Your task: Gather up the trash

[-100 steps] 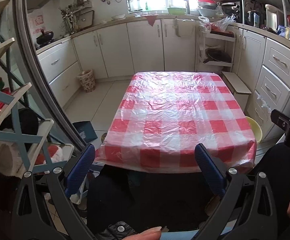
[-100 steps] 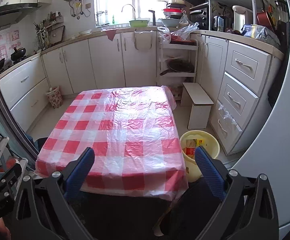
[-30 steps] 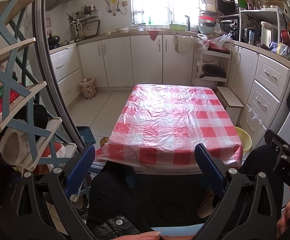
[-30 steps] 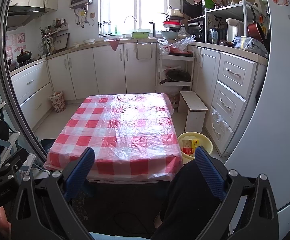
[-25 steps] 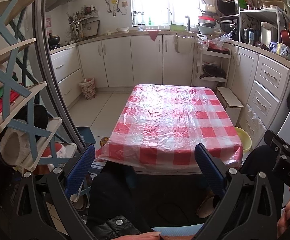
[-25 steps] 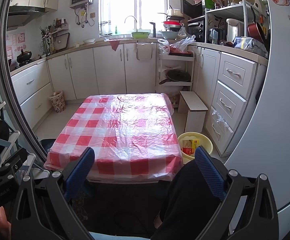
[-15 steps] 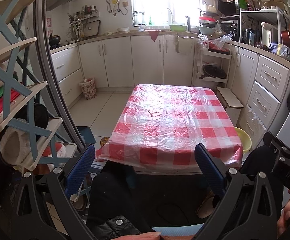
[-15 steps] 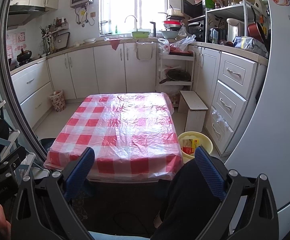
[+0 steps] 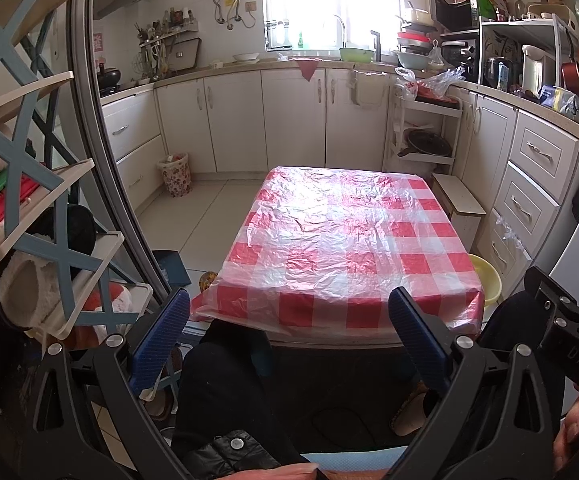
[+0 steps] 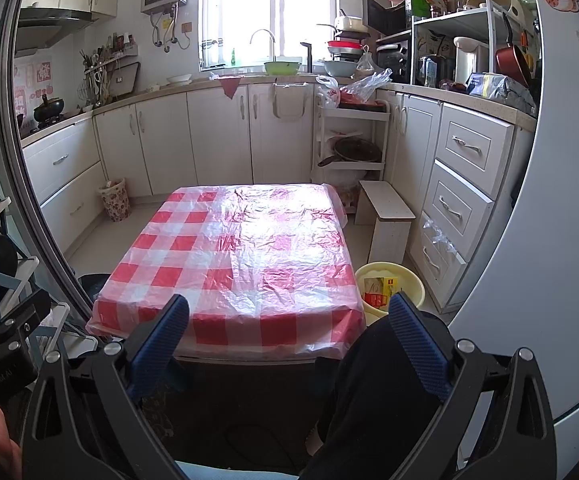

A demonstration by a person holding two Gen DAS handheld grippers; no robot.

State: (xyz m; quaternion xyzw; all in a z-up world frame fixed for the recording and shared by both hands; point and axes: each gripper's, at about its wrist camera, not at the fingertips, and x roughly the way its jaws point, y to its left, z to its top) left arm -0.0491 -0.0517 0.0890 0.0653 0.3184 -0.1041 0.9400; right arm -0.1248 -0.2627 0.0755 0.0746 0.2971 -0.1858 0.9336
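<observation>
Left gripper (image 9: 289, 338) and right gripper (image 10: 289, 338) both gape wide, empty, before the red-and-white checked plastic-covered bench (image 9: 349, 240); yellow plastic basin (image 10: 389, 270) beside it.

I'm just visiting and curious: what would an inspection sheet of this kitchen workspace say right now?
Surface: table under a red-checked plastic cover, nothing on it.
Job's things: yellow basin on the floor at the table's right holds packaging; floral bin by the cabinets.
Clutter: crowded counters, bags on the white trolley.
Grippers: left gripper and right gripper open, empty.
Cables: nothing seen.
Surroundings: white stool, cabinets, window.
</observation>
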